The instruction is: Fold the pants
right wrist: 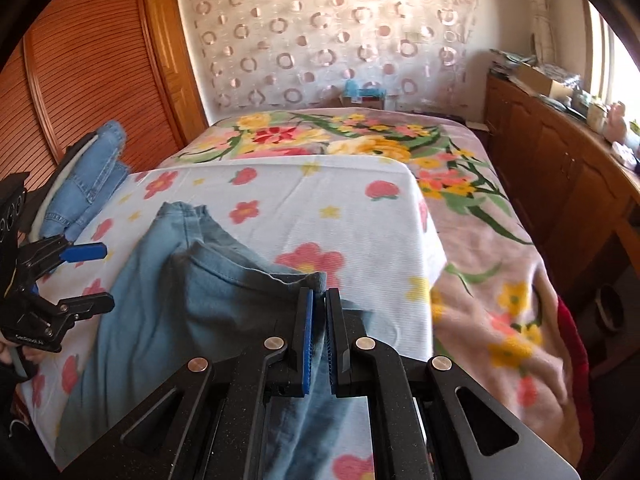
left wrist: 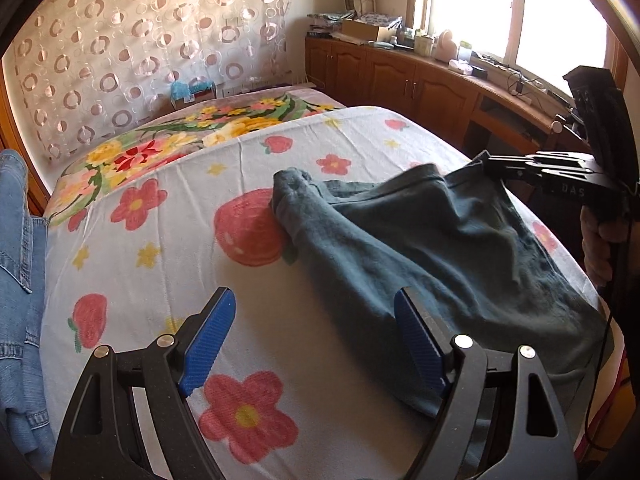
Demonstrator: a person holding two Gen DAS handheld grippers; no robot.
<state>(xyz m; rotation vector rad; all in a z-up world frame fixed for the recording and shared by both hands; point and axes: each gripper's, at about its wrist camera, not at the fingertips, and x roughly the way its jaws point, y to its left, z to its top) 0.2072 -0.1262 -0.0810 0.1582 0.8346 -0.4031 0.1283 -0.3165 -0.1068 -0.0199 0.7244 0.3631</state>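
Here, on a bed, the right gripper is clamped on the hem of the pants, its jaws pressed together on the fabric and lifting that edge off the sheet. The left gripper hangs just above the sheet with its jaws wide apart and nothing between them, its right finger against the near edge of the cloth. The pants lie rumpled across the near half of the sheet, one end bunched toward the middle and the rest slack toward the person's side.

The step in hand looks like a fold or a straightening drag led by the right grip. To do it well, the left jaws would need to close on the matching edge, so both corners travel together; carried by one corner alone, the cloth is likely to twist. A low, even carry should keep the layers flat.

Beyond, a floral blanket covers the far bed, and jeans are heaped at the left edge.
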